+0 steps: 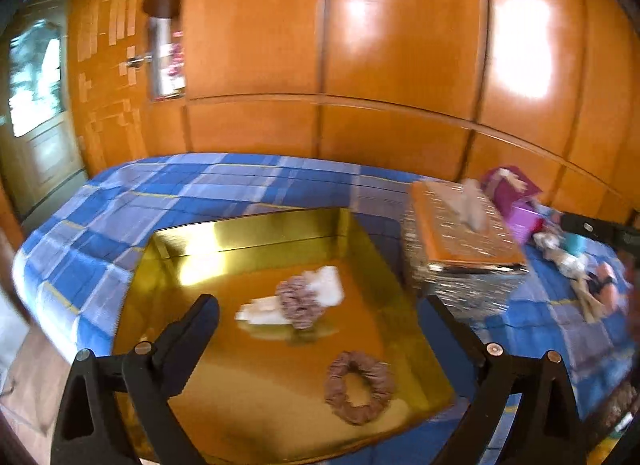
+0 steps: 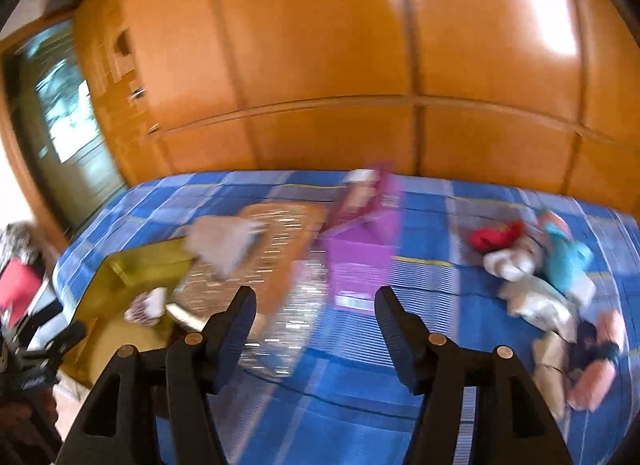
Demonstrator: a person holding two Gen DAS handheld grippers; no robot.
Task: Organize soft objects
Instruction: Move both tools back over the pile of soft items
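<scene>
In my left wrist view, a gold tray (image 1: 256,233) sits on the blue plaid bedspread (image 1: 120,201). Three soft items lie on its floor. The near scrunchie (image 1: 359,387) is a brown, ruffled fabric ring, lying flat with its hole visible; the ring is slightly oval, its long axis running from upper left to lower right in this view. The far scrunchie (image 1: 301,302) is the same brown colour, bunched, and rests partly on a white cloth piece (image 1: 296,299). That cloth is elongated, its long axis running from lower left to upper right.

The left gripper (image 1: 326,307) has its jaws spread wide, with nothing between the pads. The far scrunchie and the white cloth lie just ahead of the fingertips, within the span of the jaws but below them. The near scrunchie lies closer to the camera, nearer the right-hand finger, and touches neither finger.

To the right of the tray stands a silver tissue box (image 1: 460,249) with a tissue protruding from its top. Beyond it is a purple box (image 1: 516,201).

In my right wrist view, heavily blurred, the right gripper (image 2: 316,305) stands at a moderate opening and holds nothing. It hangs over the bedspread, with the tissue box and purple box just ahead. A pile of soft toys (image 2: 540,277) in red, white, teal and pink lies well to its right on the bedspread.
</scene>
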